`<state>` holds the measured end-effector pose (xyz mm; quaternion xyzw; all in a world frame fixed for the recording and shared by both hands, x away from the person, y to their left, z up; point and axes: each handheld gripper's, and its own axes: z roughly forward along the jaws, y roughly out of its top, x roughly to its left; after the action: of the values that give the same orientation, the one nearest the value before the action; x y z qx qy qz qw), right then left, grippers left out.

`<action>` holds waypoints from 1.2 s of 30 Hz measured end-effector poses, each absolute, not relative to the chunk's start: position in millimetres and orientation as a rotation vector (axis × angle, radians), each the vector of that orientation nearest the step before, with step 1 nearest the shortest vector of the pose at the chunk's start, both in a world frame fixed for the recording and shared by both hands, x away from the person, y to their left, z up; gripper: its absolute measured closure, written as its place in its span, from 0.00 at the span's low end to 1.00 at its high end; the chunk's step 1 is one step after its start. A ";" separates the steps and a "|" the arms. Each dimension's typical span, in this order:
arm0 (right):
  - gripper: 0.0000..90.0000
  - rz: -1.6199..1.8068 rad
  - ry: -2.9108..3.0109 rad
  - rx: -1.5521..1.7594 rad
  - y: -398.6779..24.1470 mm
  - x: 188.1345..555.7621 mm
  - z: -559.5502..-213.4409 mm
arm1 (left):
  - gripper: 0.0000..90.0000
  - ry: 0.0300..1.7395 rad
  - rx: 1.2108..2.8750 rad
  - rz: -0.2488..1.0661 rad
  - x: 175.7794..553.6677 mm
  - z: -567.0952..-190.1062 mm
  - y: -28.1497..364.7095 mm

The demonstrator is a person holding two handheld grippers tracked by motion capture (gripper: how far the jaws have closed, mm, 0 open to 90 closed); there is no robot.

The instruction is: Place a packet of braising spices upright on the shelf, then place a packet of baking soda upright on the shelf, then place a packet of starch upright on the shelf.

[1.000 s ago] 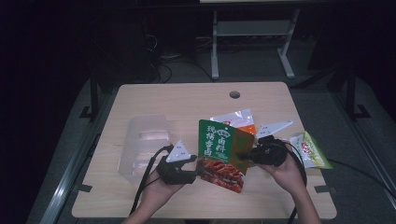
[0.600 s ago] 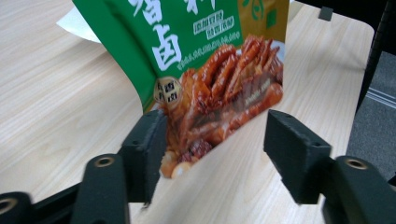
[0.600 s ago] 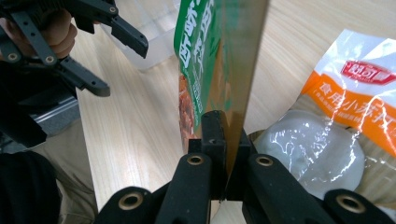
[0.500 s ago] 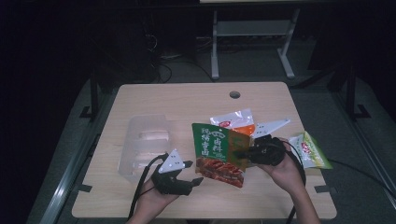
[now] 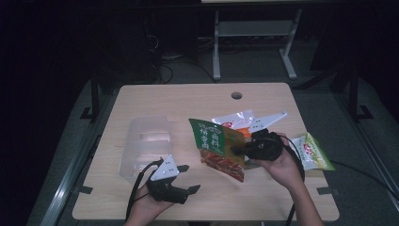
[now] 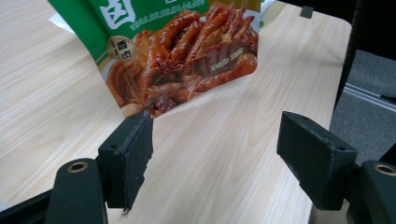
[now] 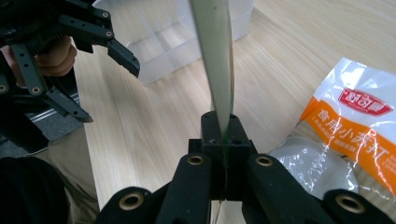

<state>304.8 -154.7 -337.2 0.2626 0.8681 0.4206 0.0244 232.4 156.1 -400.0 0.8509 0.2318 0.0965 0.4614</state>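
Letting go: my left gripper (image 5: 184,179) has just been opening, jaws wide, nothing between them now.
Pouch: the green snack pouch (image 5: 219,148) hangs off the table (image 5: 188,99), right of the clear plastic tray (image 5: 143,141).
Right gripper (image 5: 240,149): clamped tight on the pouch's edge.
Meaning: one hand carries it; I'd judge the tray is next.

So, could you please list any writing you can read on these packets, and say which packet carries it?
Green snack pouch: one large white character, "卤"; a small round badge beside it is too blurred to read.
Orange-and-white packet: "食用小苏打" in white; the red logo above it is too blurred.
Green-and-yellow packet: print too small to read.
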 end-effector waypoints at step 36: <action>1.00 1.370 2.678 0.745 -137.4 333.5 -289.1 | 0.26 0.504 2.089 0.213 225.3 -401.6 152.9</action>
<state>333.5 -137.4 -289.1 0.2403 0.8640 0.4419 0.0213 225.3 152.9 -401.6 0.8530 0.2057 0.0871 0.4717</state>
